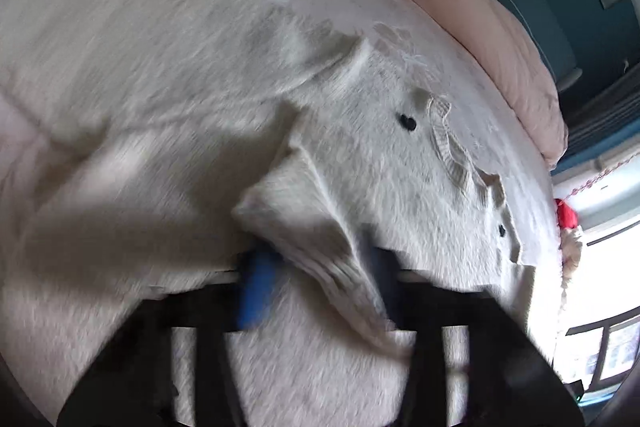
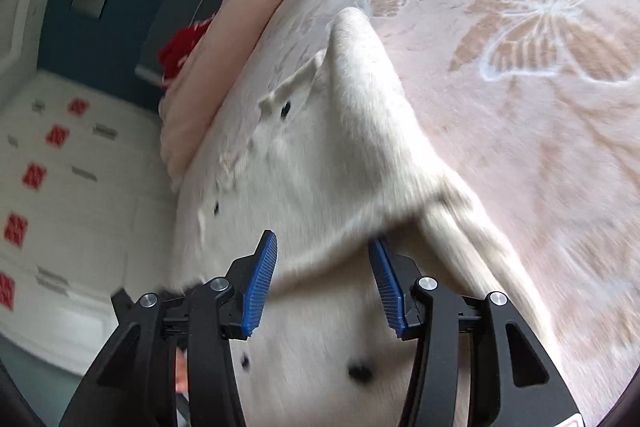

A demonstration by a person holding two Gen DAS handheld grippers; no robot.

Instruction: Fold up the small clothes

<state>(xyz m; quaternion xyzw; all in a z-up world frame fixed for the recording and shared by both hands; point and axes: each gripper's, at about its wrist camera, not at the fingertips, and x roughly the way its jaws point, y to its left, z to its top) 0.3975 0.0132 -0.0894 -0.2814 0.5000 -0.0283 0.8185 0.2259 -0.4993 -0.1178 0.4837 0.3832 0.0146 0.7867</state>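
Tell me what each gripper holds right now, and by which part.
The left gripper pinches a raised fold of the fuzzy white knitted garment. The right gripper stands open over the same garment, holding nothing.

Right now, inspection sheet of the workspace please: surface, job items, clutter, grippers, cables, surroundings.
Surface: bed under a pale butterfly blanket; a pink quilt lies along its far edge.
Job's things: one white fluffy cardigan with dark buttons, spread on the blanket, one part lifted into a peak.
Clutter: red fabric item beside the quilt.
Grippers: left gripper shut on a fold of the cardigan, picture blurred; right gripper open above the cardigan, its blue pads pressing on nothing.
Cables: nothing seen.
Surroundings: teal wall panel, white cabinet fronts with red stickers, bright window side.
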